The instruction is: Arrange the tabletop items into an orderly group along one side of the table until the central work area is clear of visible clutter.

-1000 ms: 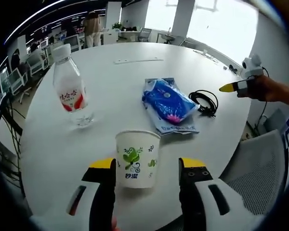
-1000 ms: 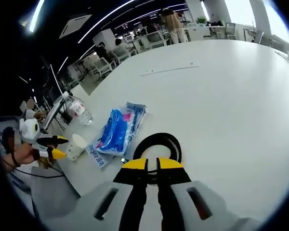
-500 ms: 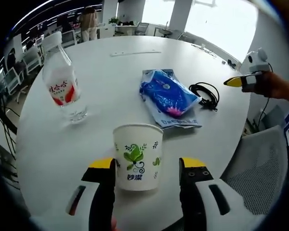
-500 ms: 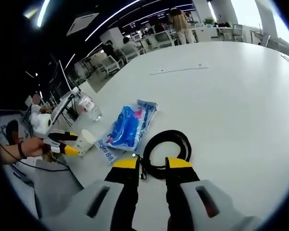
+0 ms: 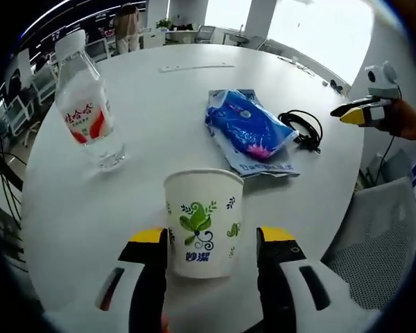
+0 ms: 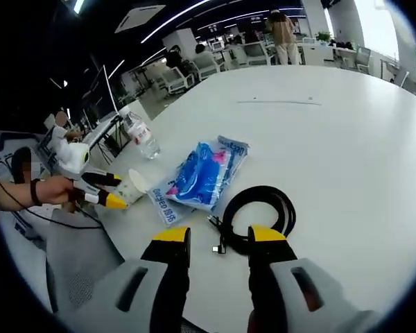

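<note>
A white paper cup [image 5: 202, 223] with a green leaf print stands upright between the jaws of my left gripper [image 5: 213, 239], which is open with a small gap on each side. A clear water bottle [image 5: 84, 104] with a red label stands at the far left. A blue packet [image 5: 250, 132] lies flat mid-table, and a coiled black cable [image 5: 302, 129] lies to its right. My right gripper [image 6: 218, 239] is open just short of the cable [image 6: 261, 214], with nothing between its jaws. Beyond it lie the packet [image 6: 209, 173], cup [image 6: 133, 186] and bottle [image 6: 143, 136].
The round white table [image 5: 159, 90] has free surface behind the items. A mesh office chair [image 5: 378, 243] stands at its near right edge. The right gripper [image 5: 348, 113] hovers off that edge in a hand. The left gripper [image 6: 113, 191] shows at the cup. Desks, chairs and people stand far behind.
My right gripper's jaws have gone from nearly shut to open, and it has drawn back from the cable. My left gripper has moved closer, so the cup sits deeper between its jaws.
</note>
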Demonstrator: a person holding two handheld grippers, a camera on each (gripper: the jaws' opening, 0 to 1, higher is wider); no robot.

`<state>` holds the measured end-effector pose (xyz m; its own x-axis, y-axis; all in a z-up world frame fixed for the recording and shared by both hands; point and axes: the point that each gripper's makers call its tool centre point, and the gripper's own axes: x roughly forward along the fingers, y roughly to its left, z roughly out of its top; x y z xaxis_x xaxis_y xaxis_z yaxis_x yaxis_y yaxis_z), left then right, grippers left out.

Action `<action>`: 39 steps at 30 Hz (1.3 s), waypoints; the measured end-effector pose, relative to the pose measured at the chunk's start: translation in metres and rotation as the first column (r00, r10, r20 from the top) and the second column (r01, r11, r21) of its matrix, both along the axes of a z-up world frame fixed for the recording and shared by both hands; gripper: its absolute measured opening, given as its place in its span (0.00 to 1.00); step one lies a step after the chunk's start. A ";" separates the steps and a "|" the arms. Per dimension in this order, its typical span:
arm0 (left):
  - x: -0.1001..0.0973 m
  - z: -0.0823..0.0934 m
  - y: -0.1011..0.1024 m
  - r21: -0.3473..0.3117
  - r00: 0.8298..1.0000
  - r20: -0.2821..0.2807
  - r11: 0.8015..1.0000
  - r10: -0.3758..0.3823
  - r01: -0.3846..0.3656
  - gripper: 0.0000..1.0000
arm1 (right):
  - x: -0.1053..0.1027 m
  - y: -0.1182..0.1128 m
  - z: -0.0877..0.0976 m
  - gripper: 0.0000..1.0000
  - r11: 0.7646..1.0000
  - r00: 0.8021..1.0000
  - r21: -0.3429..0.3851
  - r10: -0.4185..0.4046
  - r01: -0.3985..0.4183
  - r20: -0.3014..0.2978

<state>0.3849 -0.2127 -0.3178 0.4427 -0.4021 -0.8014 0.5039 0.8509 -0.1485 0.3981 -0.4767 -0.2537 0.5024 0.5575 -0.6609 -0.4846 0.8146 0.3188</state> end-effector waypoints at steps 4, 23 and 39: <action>0.002 -0.001 0.004 0.013 1.000 0.006 1.000 0.010 -0.010 0.43 | -0.001 0.005 0.004 0.31 1.000 1.000 -0.001 0.016 -0.016 0.008; -0.003 0.005 0.012 -0.010 0.998 0.027 0.999 0.049 -0.049 0.38 | -0.012 0.038 0.011 0.31 0.990 0.990 -0.011 0.141 -0.141 0.025; 0.005 0.041 -0.001 -0.035 0.992 0.121 0.999 0.017 -0.013 0.38 | -0.010 0.074 0.024 0.32 0.968 0.968 0.033 0.247 -0.248 0.047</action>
<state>0.3894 -0.2141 -0.2766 0.5422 -0.4210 -0.7272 0.5069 0.8541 -0.1165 0.3879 -0.4027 -0.2300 0.3726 0.6926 -0.6176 -0.6832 0.6551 0.3226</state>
